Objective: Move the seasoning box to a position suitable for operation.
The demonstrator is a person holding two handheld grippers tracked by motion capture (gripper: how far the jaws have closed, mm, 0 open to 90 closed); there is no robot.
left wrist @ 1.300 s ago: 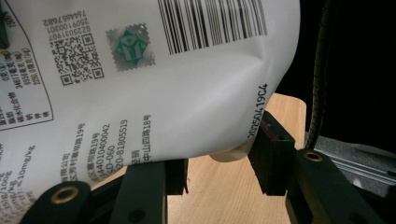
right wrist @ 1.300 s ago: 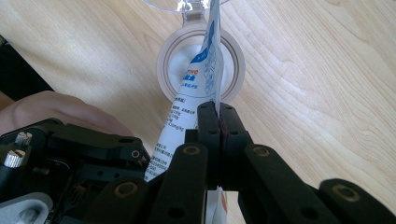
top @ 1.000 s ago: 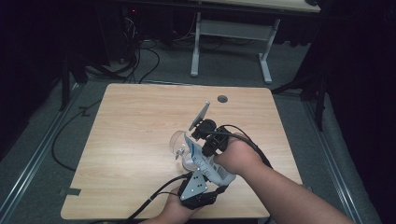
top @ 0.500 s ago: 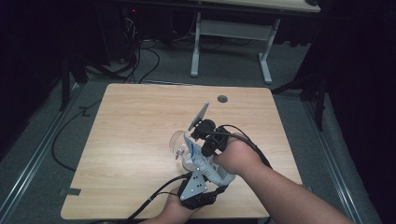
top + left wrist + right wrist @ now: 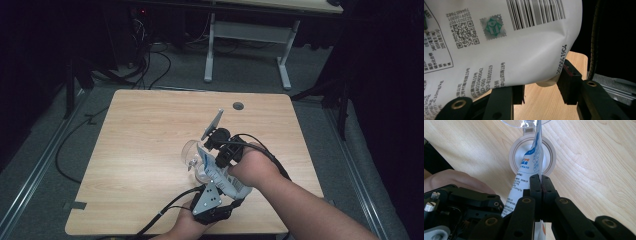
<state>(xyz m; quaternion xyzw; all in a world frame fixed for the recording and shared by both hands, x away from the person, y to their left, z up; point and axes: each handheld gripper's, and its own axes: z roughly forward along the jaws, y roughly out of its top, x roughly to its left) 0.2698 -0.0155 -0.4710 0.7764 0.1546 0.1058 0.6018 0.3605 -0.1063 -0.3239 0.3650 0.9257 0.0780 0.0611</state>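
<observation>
Step in hand, as I read it: emptying the pouch into the clear glass. Both hand-held grippers are on the pouch. The left hand-held gripper clamps its lower body, jaws part-closed around the bulging white side with the barcode. The right hand-held gripper is fully closed, pinching the thin top edge of the pouch. The pouch sits above the glass, mid-surface, slightly toward the person's side. In the right gripper view the pouch's edge points at the glass's round base below it.

Next move probably calls for tilting the pouch's mouth over the rim while the left keeps its grip; I can't tell whether the pouch is open yet. Risk: the stemmed glass tips if nudged.

Surface: light wood-grain top, bare apart from the glass, with a round cable grommet near the far edge. Room: dark, grey carpet, loose cables on the floor, and a second desk's white legs behind.
</observation>
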